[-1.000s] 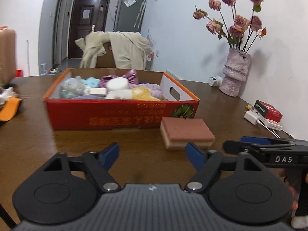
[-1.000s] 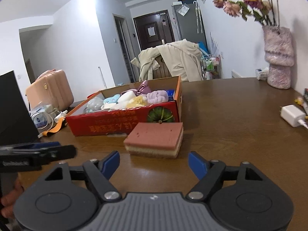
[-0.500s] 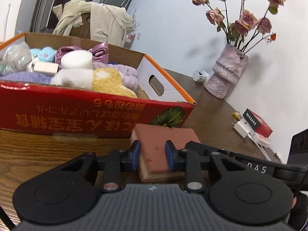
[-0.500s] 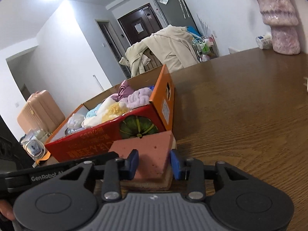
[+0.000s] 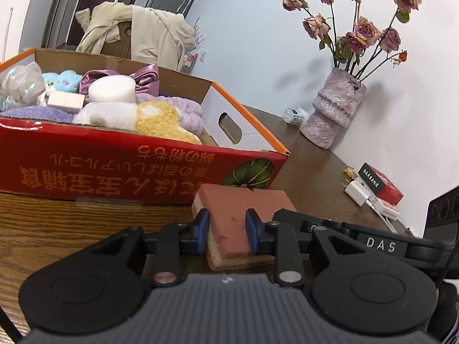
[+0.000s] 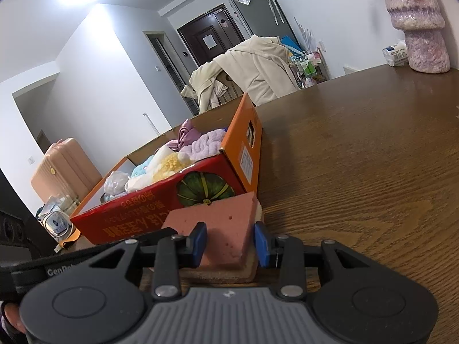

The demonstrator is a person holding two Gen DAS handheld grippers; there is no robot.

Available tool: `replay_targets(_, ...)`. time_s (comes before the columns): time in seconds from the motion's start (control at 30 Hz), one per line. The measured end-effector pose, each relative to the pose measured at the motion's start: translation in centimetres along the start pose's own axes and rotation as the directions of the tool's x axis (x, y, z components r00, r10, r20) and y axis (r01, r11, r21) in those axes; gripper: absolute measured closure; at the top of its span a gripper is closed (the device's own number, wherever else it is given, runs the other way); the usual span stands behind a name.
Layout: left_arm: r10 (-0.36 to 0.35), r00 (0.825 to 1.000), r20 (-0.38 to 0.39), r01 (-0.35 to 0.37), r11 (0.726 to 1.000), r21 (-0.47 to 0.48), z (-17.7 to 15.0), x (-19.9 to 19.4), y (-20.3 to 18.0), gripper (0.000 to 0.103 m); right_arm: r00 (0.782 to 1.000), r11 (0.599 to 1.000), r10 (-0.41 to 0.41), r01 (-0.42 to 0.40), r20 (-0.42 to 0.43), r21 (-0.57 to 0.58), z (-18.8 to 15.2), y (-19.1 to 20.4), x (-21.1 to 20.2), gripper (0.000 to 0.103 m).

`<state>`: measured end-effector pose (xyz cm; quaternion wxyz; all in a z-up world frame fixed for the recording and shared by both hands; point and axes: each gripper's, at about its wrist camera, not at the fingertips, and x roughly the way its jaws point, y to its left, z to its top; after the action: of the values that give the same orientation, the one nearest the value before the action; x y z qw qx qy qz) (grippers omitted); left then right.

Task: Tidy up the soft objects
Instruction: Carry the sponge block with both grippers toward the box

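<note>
A pink-topped sponge with a tan underside (image 5: 238, 215) lies on the brown wooden table (image 6: 358, 172) against the front of a red cardboard box (image 5: 114, 166). The box holds several soft things: plush toys, purple cloths, a white foam cylinder (image 5: 112, 89). My left gripper (image 5: 226, 230) is shut on the sponge's near left corner. My right gripper (image 6: 231, 242) is shut on the same sponge (image 6: 218, 223) from the other side. The sponge's near edge looks tilted up off the table.
A pink vase with dried roses (image 5: 332, 109) stands by the wall at the right. A small bottle (image 5: 295, 114), a red packet (image 5: 381, 186) and a white charger (image 5: 358, 193) lie near the wall. A pink suitcase (image 6: 63, 166) and a coat-draped chair (image 6: 252, 68) stand beyond the table.
Both grippers were open a second ago and stood back from the sponge. They moved in and closed on it from either side; it now looks tilted up at the near edge.
</note>
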<state>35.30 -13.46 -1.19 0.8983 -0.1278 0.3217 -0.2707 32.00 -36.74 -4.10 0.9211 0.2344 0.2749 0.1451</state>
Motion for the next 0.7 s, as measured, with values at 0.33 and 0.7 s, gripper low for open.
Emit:
replay_targets(0.33, 0.064, 0.997, 0.050, -0.064, 0.998, 0.015, -5.2, -12.9, -4.3, 0.076, 0.996, 0.994, 0.082, -0.081, 0.019, -0.073, -4.8, 6.4, -9.7, 0.071)
replay_targets(0.7, 0.060, 0.998, -0.029, -0.058, 0.997, 0.050, -10.6, -15.7, -3.6, 0.071, 0.996, 0.983, 0.064, -0.074, -0.068, -0.169, -6.8, 9.1, -6.2, 0.061)
